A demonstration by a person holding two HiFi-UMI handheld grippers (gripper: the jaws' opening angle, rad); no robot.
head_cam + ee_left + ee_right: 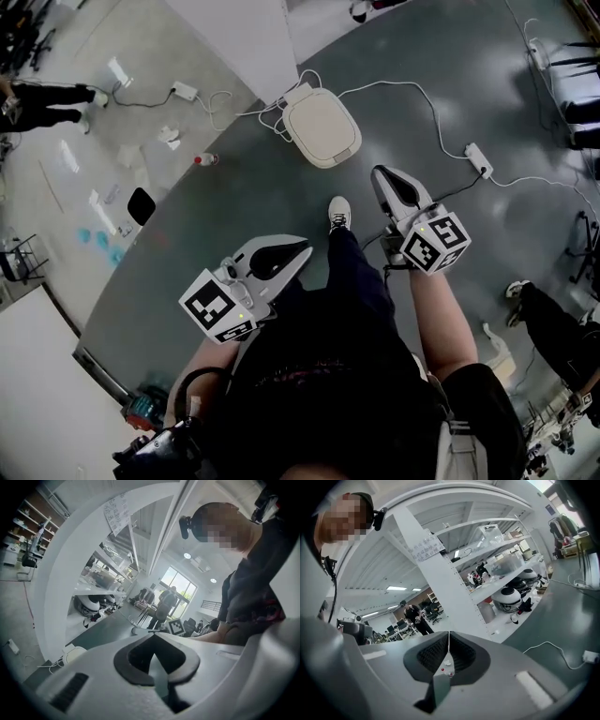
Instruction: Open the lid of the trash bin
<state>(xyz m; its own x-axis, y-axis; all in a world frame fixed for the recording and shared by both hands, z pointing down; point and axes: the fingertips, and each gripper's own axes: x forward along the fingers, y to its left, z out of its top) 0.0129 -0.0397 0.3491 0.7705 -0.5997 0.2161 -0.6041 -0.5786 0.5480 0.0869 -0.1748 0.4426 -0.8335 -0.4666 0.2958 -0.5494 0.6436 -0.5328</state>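
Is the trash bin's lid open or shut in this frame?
Shut. In the head view the trash bin's white lid lies flat, seen from above, its rim even all round and no opening showing.

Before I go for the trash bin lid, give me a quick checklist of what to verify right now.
1. Trash bin lid in sight ahead of the shoe: ok.
2. Lid down, nothing lying on it: ok.
3. Left gripper empty, jaws together: ok.
4. Right gripper empty, jaws together: ok, though it probably must open if it is to pinch the lid's edge.
5. Grippers at the lid: not ok, both hang apart from it, nearer the person.
6. Cables clear of the lid: cannot tell, as they run right up to the bin's side.
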